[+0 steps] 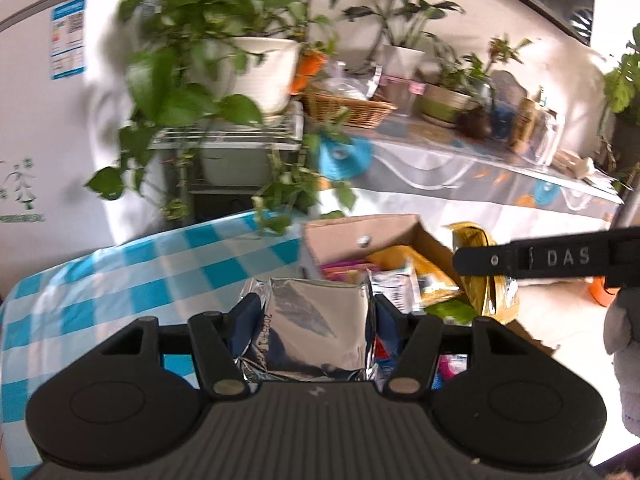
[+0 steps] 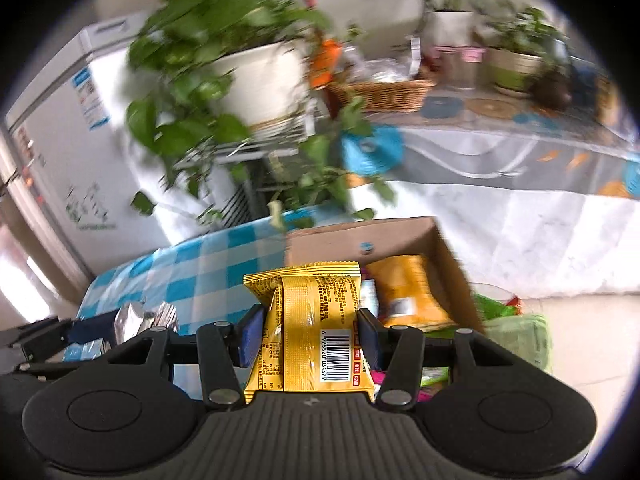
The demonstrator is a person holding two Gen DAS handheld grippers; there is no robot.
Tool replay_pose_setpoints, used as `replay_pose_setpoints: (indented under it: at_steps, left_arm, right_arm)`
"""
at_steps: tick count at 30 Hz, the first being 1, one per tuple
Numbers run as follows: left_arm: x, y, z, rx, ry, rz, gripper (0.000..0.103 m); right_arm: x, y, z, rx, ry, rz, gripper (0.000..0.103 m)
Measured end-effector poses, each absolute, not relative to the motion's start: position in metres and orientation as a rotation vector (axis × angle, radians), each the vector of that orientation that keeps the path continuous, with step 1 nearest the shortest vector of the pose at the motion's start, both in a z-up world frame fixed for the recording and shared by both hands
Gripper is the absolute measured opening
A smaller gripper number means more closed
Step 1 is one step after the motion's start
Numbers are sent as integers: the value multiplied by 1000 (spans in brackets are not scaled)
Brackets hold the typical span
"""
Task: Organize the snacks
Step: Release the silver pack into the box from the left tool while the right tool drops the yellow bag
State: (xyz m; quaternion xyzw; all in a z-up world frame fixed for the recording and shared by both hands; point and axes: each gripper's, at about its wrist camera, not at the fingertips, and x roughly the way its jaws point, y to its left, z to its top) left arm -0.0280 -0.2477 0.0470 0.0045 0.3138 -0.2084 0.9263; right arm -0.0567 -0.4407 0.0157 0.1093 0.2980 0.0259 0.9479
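The left gripper (image 1: 316, 316) is clamped on a crinkled silver foil snack packet (image 1: 316, 320), its blue pads pressing the packet's two sides, and the packet stands up between them clear of the surface. The right gripper (image 2: 308, 332) is likewise closed on a yellow plastic snack packet with a barcode (image 2: 312, 328), held upright between its pads.

Just beyond and below both grippers lies the tabletop with a blue-and-white checked cloth (image 1: 140, 272), stretching away to the left of the left gripper. Directly ahead of each gripper, slightly to the right, sits an open brown cardboard box (image 1: 360, 236) on that cloth. It already holds several packets: an orange-yellow bag (image 2: 404, 292), a pink one and a pale one can be made out, though blur hides the details. In the left view the right gripper's black arm crosses in from the right, its yellow packet hanging beside the box's right wall.

To the right of the right gripper, past the box, a green wrapper (image 2: 516, 332) and other bright packaging lie outside it.

Farther off stand a white pot of trailing green leaves (image 1: 260, 68), a woven wicker basket (image 1: 348, 108) on a long draped shelf, and a white chest freezer (image 1: 48, 92).

Judging from this, the sorting is well under way: some snacks are boxed, two are in hand and probably bound for the box, and at least the loose packets on the right remain.
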Motion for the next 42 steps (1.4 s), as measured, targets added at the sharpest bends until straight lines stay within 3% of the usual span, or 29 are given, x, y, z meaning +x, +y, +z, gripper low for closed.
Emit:
replay_pose_setpoints:
  at_steps: [19,24,26,37,42]
  left_arm:
    - [-16,-334,19,42,727,-540,61]
    - [-20,-339,24,60,722,-520,83]
    - [-20,-338,25,64,742,-499,88]
    - [-20,-317,28,59,835,-400,92]
    - [-18,-303,27,55,862,-346,93]
  right_arm:
    - [-49,-498,0,472,627,-72,57]
    - [-47,-504,-3,520,634,-102,62]
    - [-48,-505,-4,530,634,-105,71]
    - [-47,-502,-5,510,649,-127,82]
    - [-44,-495,-6,468,668,-139,83]
